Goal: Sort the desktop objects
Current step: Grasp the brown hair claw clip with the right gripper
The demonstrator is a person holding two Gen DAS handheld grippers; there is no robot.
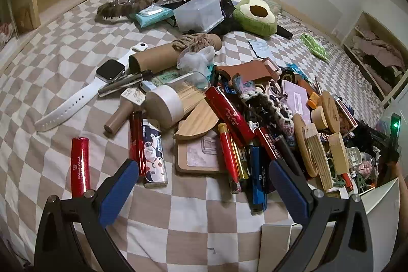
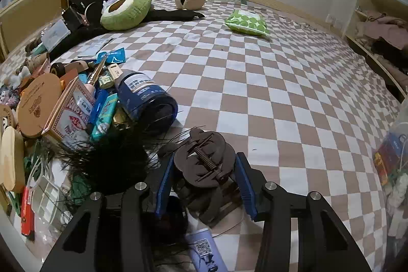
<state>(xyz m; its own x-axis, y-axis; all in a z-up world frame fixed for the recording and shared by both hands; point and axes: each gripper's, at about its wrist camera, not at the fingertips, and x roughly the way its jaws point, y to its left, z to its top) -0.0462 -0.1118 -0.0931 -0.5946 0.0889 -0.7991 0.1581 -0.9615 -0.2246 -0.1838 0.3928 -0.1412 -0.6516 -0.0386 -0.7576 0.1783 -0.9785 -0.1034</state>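
A bed covered in a brown-and-white checked sheet (image 1: 178, 216) holds a wide scatter of small objects, seen from two handheld grippers.

On the left, the left gripper (image 1: 201, 175) hovers low over the near edge of the pile, its blue-padded jaws wide apart and holding nothing. Just beyond its left pad lies a red tube (image 1: 80, 166), separate from the heap, its long axis running away from the camera, roughly in line with the fingers. Further back on the left rests a white smartwatch (image 1: 110, 70) with its strap spread flat. Between the jaws and a little beyond lie a printed lighter (image 1: 153, 152) and a flat wooden card (image 1: 199, 154), with a jumble of red and blue pens (image 1: 229, 149) leaning across them, also pointing mostly away from the camera.

Moving right, the heap thickens into wooden discs, boxes and yarn. A round wooden lid (image 2: 39, 103) and a box of playing cards (image 2: 71, 111) sit beside a blue rolled cylinder (image 2: 148, 98).

On the right, the right gripper (image 2: 204, 170) is clamped on a dark brown hair claw clip (image 2: 204, 162), its spring running diagonally between the pads. The clip is held just above the sheet, beside black feathers (image 2: 112, 159). Open sheet stretches to the right, so this hand seems nearer a clear place to set the clip down.
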